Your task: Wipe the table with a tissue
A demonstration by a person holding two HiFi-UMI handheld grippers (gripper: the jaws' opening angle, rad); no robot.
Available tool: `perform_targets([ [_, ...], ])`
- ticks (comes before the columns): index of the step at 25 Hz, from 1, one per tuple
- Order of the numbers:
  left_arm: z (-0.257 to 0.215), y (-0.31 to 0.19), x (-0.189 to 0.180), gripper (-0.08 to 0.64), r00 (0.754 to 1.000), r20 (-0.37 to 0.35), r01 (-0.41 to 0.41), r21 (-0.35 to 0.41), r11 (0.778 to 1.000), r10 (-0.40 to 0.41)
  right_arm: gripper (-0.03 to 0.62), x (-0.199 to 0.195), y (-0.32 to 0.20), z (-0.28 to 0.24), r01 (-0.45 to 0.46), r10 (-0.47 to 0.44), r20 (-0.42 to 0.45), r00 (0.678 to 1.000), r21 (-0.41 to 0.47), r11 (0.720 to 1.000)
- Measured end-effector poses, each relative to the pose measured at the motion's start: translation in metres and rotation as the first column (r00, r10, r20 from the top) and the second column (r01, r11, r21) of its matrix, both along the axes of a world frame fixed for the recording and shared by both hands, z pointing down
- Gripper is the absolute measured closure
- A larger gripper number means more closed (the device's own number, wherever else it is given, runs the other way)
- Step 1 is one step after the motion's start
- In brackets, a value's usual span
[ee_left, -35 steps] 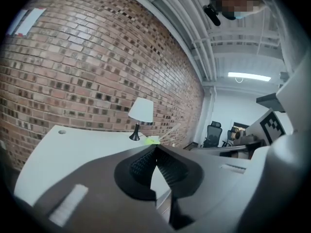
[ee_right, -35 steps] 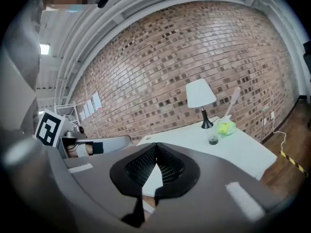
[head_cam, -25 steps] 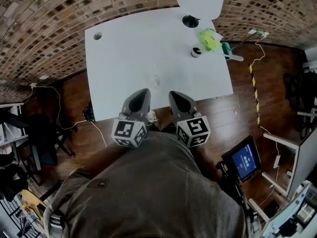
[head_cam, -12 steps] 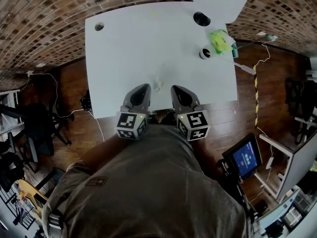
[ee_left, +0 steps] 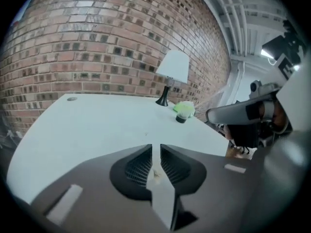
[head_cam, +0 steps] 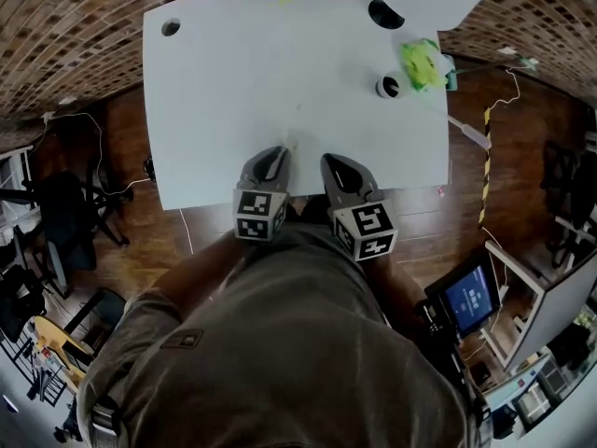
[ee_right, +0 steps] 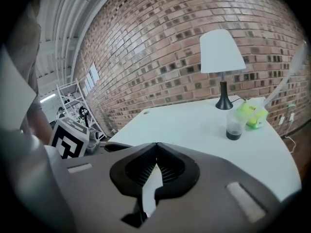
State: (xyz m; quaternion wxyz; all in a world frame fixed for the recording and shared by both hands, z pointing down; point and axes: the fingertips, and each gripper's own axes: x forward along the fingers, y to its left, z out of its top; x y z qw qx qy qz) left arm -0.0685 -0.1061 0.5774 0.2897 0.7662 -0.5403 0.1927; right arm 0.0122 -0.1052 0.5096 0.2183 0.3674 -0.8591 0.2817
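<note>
A red-brown brick wall [head_cam: 65,35] backs the white rectangular worktop [head_cam: 280,73], which bears a white-shaded lamp on a black base [ee_left: 173,68] and stands on a dark wooden plank floor [head_cam: 121,147], with a black office chair [head_cam: 61,215] at left.

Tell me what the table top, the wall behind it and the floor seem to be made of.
Table top: smooth, plain white, faintly shiny; probably laminate or painted board, cannot tell which.
Wall: brown brick with pale mortar lines, rough and matte.
Floor: dark planks with visible seams and slight gloss; wood or wood-look laminate.
</note>
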Motion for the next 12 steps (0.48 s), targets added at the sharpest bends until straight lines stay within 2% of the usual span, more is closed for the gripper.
perform_targets([
  [7,0.041,-0.004,0.01,0.394,0.994,0.11,-0.009,-0.105,0.994,0.021,0.581,0.011,-0.01,0.018,0.039,-0.038,0.015,0.999,-0.034,0.999],
  [10,0.054,-0.003,0.011,0.4,0.991,0.134,-0.007,-0.141,0.99,0.027,0.581,0.011,-0.013,0.022,0.06,-0.059,0.017,0.998,-0.04,0.997],
  [12,0.058,-0.003,0.012,0.437,0.991,0.133,-0.001,-0.151,0.988,0.022,0.581,0.012,-0.016,0.023,0.063,-0.062,0.016,0.998,-0.039,0.997],
])
